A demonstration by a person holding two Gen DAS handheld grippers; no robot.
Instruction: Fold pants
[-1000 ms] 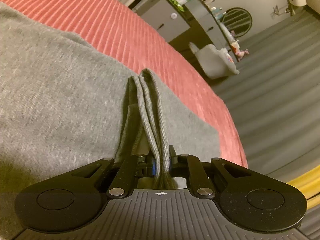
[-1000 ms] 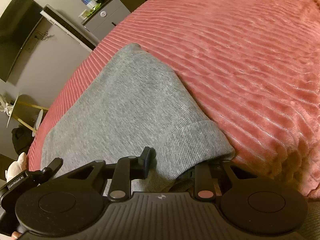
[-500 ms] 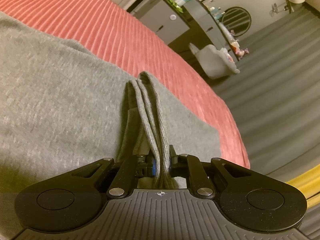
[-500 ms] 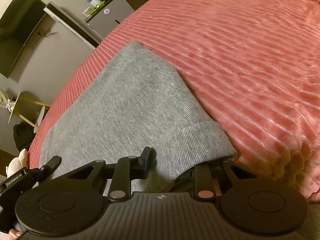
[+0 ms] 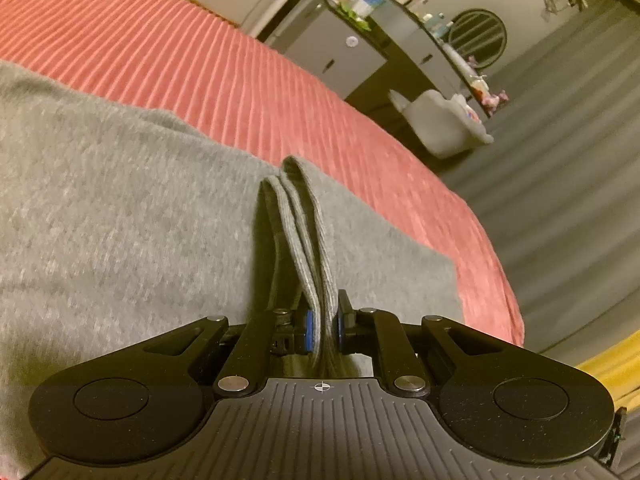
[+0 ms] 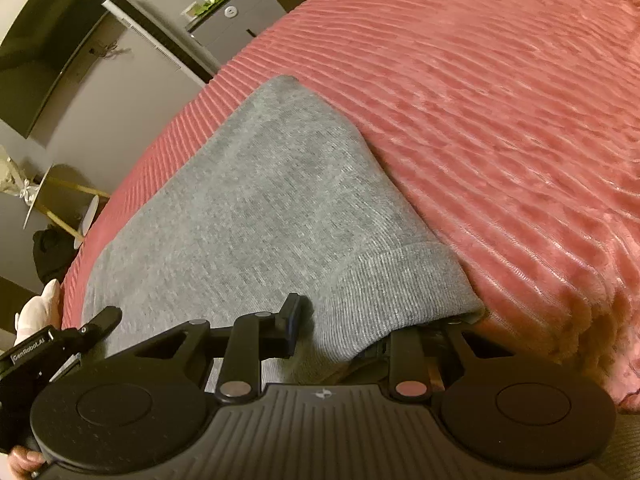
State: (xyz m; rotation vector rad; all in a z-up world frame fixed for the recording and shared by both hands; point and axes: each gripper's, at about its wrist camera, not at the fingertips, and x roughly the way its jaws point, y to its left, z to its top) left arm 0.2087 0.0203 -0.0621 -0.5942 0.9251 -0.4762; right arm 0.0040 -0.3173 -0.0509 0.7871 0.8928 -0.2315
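We clamp the left gripper [image 5: 323, 322] on the pants' [image 5: 120, 208] edges; our right gripper [image 6: 360, 322] gapes; folding continues.

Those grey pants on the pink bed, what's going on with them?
A person is folding the grey pants on the pink ribbed bedspread with a handheld gripper in each hand. The left gripper is clamped on a bunched edge of the fabric. The right gripper stands open, one finger hidden under the ribbed cuff, not yet clamped.

L tongs [image 5: 322, 322] clamped tight; R tongs [image 6: 344, 328] spread wide.
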